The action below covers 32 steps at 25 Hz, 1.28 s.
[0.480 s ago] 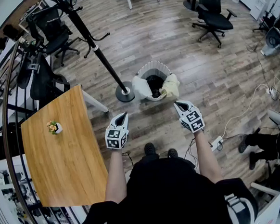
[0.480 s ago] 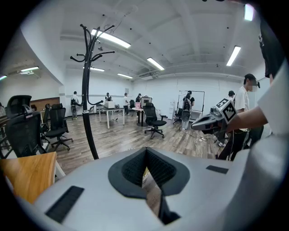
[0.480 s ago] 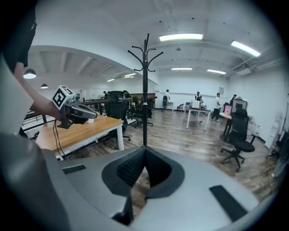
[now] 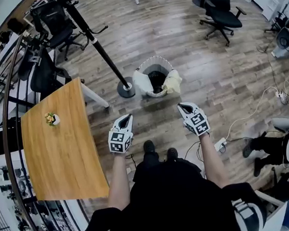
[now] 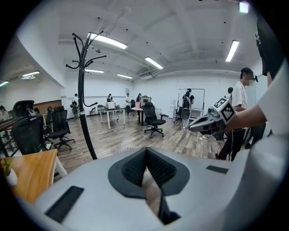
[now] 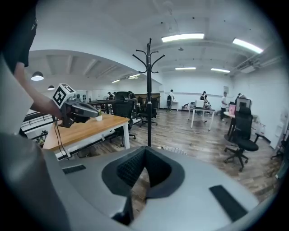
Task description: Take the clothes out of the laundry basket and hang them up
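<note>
At the far left the table (image 4: 63, 159) carries only a small plant (image 4: 51, 118), and as far as we can judge it plays no part in the job. Right of it rises the coat stand (image 4: 102, 57), its base on the floor just left of the basket. In both gripper views its hooks are bare, so we take it that nothing has been hung up yet. Our left gripper (image 4: 127, 119) hangs in the air near us, well short of the basket, its jaws pressed together with nothing between them. Farther off and a little right, the basket (image 4: 155, 62) sits on the floor, and the clothes (image 4: 142, 80) are all at it. A white piece (image 4: 140, 86) is draped over its left rim and a pale yellow one (image 4: 174, 81) over its right rim, and something dark lies inside that we cannot make out. Our right gripper (image 4: 183, 106) is held beside the left one, also near us and apart from the basket, its jaws likewise closed tight and empty. We judge the whole task to lie ahead: reach the basket, open a claw, lift out a garment, carry it left to the stand, hook it, then repeat for the rest.
</note>
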Motion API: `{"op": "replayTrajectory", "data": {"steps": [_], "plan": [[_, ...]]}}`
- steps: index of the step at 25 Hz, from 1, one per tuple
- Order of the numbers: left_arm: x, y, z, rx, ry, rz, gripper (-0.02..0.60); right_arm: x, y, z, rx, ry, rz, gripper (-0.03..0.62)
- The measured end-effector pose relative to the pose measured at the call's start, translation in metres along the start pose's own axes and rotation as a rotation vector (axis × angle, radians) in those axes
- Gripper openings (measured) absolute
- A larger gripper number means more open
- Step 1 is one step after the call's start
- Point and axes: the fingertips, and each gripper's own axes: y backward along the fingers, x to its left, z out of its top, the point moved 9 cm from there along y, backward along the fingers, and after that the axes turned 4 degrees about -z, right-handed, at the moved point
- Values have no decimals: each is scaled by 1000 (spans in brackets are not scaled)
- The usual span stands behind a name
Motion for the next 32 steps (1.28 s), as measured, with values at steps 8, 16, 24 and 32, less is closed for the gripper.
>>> {"op": "replayTrajectory", "data": {"steps": [8, 16, 24, 32], "plan": [[-27, 16, -9, -19, 17, 51, 20, 0, 17, -5, -37, 6, 28, 9], [-36, 18, -10, -35, 21, 76, 20, -3, 21, -9, -48, 13, 40, 9], [-39, 16, -8, -44, 21, 85, 21, -3, 19, -4, -60, 24, 48, 9], [-39, 14, -6, -60, 32, 98, 32, -3, 17, 2, -90, 36, 21, 145]]}}
